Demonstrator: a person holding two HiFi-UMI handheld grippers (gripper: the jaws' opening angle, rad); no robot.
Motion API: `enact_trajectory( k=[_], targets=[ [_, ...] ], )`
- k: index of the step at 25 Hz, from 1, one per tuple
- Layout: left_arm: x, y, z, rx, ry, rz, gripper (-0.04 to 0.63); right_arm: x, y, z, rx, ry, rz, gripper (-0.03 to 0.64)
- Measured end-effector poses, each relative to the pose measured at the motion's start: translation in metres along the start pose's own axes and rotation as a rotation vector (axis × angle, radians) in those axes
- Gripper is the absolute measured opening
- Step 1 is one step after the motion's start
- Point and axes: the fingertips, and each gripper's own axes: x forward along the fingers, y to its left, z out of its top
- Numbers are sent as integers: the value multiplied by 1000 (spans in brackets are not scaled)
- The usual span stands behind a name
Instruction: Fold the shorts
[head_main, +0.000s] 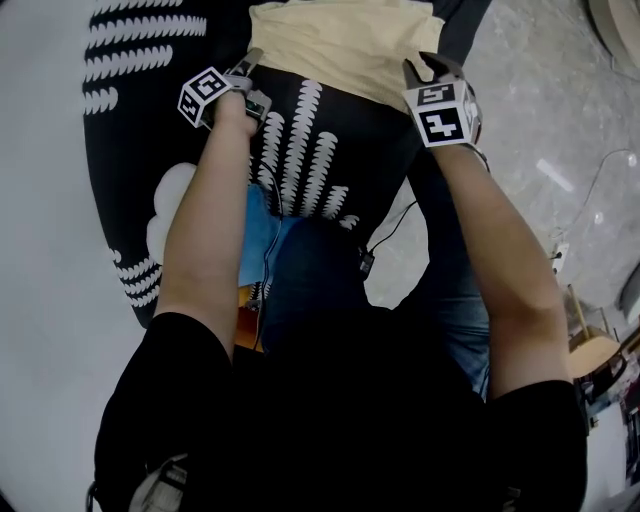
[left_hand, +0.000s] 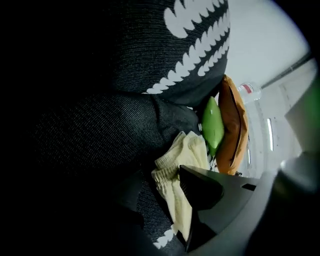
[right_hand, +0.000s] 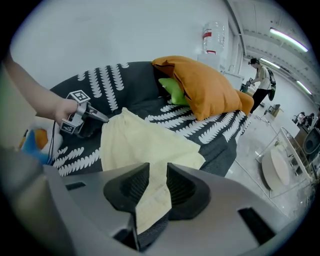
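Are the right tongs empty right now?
No, the right tongs are shut on a corner of the cream shorts, with the cloth pinched between their two pads.

Beyond the shorts (right_hand: 145, 145), an orange cushion (right_hand: 205, 92) and green pillow (right_hand: 174, 90) obstruct.

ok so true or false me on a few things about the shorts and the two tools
1. The right tool is clamped on the pale yellow fabric shorts. True.
2. The left tool is shut on the shorts too. False: its jaws stand wide apart, pressing nothing.
3. The bright green cushion touches the orange fabric cushion. True.
4. The shorts lie on a plain white sheet. False: they lie on a black cover with white leaf-like marks.
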Motion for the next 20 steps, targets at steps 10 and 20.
enact_trajectory(
  k=[10, 20],
  targets=[
    [3, 7, 5, -193, -39, -6, 249, -8, 17, -8, -22, 2, 13, 116],
    [8, 3, -8, -221, 26, -15, 128, -12, 9, -22, -26, 18, 4, 115]
  ],
)
